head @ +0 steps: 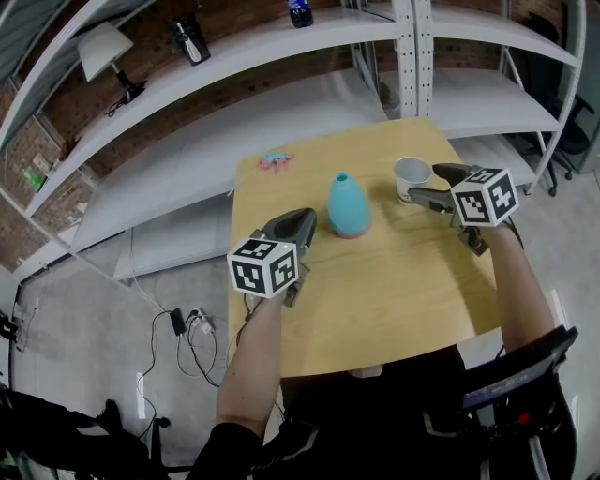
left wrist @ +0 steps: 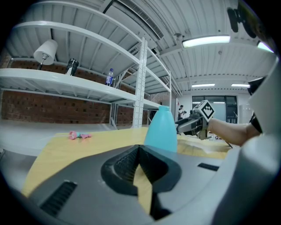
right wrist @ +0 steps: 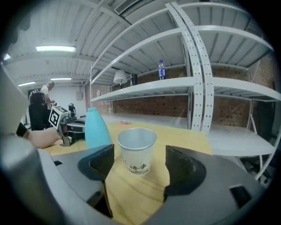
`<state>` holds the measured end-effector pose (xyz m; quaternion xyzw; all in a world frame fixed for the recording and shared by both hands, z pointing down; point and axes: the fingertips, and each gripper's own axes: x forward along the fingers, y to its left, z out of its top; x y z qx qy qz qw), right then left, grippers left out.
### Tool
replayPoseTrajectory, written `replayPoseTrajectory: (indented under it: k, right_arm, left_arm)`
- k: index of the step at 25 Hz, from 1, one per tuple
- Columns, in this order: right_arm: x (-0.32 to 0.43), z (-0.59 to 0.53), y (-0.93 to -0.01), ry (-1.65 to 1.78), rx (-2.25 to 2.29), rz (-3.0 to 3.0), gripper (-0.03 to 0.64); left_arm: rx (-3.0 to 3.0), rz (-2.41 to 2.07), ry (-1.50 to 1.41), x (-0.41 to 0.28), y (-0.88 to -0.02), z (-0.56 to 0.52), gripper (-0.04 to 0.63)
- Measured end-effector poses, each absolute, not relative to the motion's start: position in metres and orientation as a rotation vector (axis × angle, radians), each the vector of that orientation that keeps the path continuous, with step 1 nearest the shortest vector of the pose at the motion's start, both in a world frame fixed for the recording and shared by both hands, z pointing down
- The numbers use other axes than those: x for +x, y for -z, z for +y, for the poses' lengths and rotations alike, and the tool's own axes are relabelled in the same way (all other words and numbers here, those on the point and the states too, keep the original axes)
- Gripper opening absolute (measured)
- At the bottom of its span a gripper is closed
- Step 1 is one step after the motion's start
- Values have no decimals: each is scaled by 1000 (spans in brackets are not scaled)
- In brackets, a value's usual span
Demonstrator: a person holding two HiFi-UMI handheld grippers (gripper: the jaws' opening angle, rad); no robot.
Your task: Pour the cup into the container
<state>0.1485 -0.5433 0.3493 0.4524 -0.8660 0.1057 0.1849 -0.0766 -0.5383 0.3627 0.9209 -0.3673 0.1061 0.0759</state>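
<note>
A white paper cup point(head: 412, 175) stands upright on the wooden table point(head: 403, 281) at the far right. In the right gripper view the cup point(right wrist: 137, 149) sits just beyond the tips of my right gripper point(right wrist: 136, 161), whose jaws stand wide open on either side and do not touch it. A teal, narrow-necked vase point(head: 348, 206) stands mid-table, left of the cup. My left gripper point(head: 302, 223) rests beside the vase on its left, jaws shut with nothing between them. From the left gripper point(left wrist: 139, 151) the vase point(left wrist: 161, 129) rises just ahead.
A small pink object point(head: 275, 160) lies near the table's far left corner. White metal shelving point(head: 412, 56) runs behind the table, carrying a lamp point(head: 101, 49) and a bottle point(head: 300, 11). Cables point(head: 187, 328) lie on the floor to the left.
</note>
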Motion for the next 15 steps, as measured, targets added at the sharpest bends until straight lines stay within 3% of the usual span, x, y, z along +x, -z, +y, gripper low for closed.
replayPoseTrajectory:
  k: [10,11,12,15]
  right_arm:
    - [173,-512,-298,-209,1474,-2538,345]
    - [174,-508,-292,-192,1500,-2552,321]
    - [175,-504,-287,-179,1520,-2567,254]
    - [171,-486,-280,-160,1525,-2598,194]
  left_arm:
    - [2808,-1076,-191,-86,-334,-513,-5]
    - [2824,-1075,-173,-84,-327,-507,-5]
    - [2842,-1069,-152,-81,-319,-499,-5]
    - [2888,-1048,-72,-71,-296,-469,-5]
